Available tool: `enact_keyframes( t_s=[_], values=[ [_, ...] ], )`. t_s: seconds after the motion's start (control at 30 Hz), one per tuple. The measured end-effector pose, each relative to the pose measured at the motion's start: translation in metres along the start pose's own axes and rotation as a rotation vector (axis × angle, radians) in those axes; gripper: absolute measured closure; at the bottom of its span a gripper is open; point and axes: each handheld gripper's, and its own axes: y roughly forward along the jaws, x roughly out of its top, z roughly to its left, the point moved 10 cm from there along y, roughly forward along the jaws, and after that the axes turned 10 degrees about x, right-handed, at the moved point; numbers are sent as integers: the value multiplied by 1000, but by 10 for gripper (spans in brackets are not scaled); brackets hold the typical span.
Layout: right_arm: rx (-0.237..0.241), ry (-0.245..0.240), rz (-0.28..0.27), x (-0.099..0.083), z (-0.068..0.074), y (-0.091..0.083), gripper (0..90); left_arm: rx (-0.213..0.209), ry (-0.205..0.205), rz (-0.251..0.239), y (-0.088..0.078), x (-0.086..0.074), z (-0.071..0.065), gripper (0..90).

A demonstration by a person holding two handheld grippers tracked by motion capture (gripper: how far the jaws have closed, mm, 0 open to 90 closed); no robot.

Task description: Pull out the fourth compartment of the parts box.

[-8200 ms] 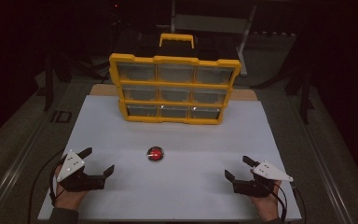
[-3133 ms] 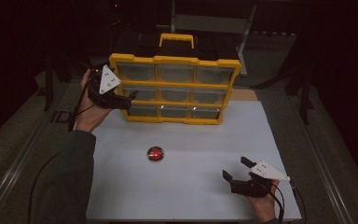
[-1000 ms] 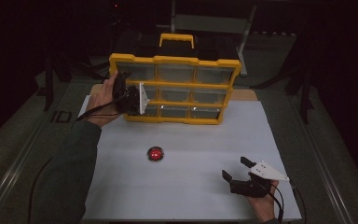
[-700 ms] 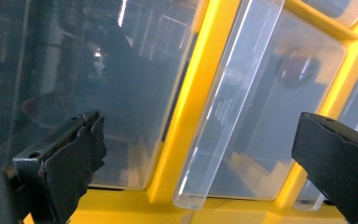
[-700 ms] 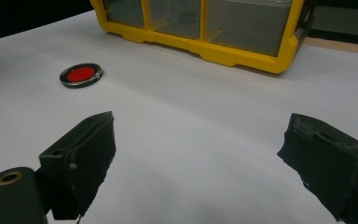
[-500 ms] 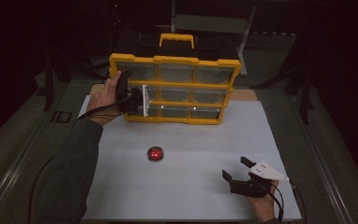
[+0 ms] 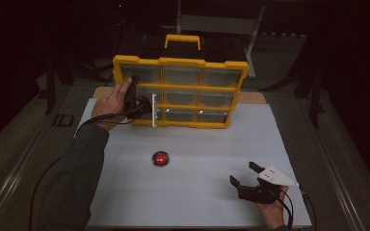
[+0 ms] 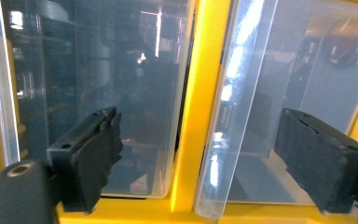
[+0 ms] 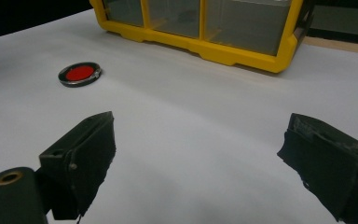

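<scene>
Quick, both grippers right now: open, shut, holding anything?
Left gripper: jaws have just been closing around a clear drawer front on the yellow organizer, pads not yet pressing.
Right gripper: open, holding nothing, over the white table.

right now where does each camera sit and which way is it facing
High view: above the person's side, looking forward and down on the white table, yellow drawer cabinet and red disc; both forearms and hands show.
Left gripper view: on the left gripper, facing the cabinet's clear drawers close up; its black jaws show, just closing around a drawer front's edge.
Right gripper view: on the right gripper, low over the table, jaws apart.
Shared: cabinet in all three; disc in two.
</scene>
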Motion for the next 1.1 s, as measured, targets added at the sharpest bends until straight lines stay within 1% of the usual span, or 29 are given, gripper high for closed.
enact_keyframes(
  t_s=[0.23, 0.3, 0.37, 0.4, 0.43, 0.47, 0.53, 0.63, 0.7, 0.77, 0.8, 0.83, 0.87, 0.97, 1.03, 1.07, 1.1],
  values=[
    [3, 0, 3, 0, 1, 0, 91, 49, 17, 6, -1, -2, -2, 244],
    [3, -1, 2, 0, 0, 0, 91, 52, 30, 8, -2, -3, -3, 280],
    [3, -1, 3, 0, 0, 0, 91, 53, 26, -1, -3, -3, -5, 297],
    [3, 0, 3, 0, 1, 0, 91, 54, 36, -3, -4, -3, -7, 354],
    [3, 0, 3, 0, 1, 0, 91, 60, 46, -10, -4, -3, -7, 372],
    [3, 0, 3, 0, 1, 0, 91, 63, 43, -14, -4, -3, -8, 391],
    [3, -1, 3, 0, 1, 0, 91, 63, 47, -15, -5, -3, -9, 426],
    [3, -1, 4, 0, 1, 0, 91, 77, 56, -20, -6, -4, -12, 479],
    [3, -1, 4, 0, 1, 0, 91, 86, 55, -26, -7, -3, -13, 499],
    [3, -2, 5, 0, 1, 0, 91, 100, 64, -28, -7, -2, -12, 516],
    [3, -2, 5, 0, 1, 0, 91, 100, 64, -28, -7, -2, -12, 526],
    [3, -1, 5, 0, 1, 0, 91, 114, 65, -29, -8, -2, -9, 535],
    [3, -3, 6, 0, 1, 0, 91, 120, 67, -28, -8, -2, -8, 543],
    [4, -2, 5, -1, 1, 0, 91, 134, 63, -26, -8, -1, -5, 563],
    [4, -3, 6, 0, 1, 0, 91, 136, 62, -24, -8, -1, -5, 561],
    [3, -2, 5, 0, 1, 0, 91, 153, 79, -25, -8, 0, -5, 563],
    [3, -3, 5, 0, 1, 0, 91, 156, 81, -23, -8, 0, -5, 565]
  ],
)
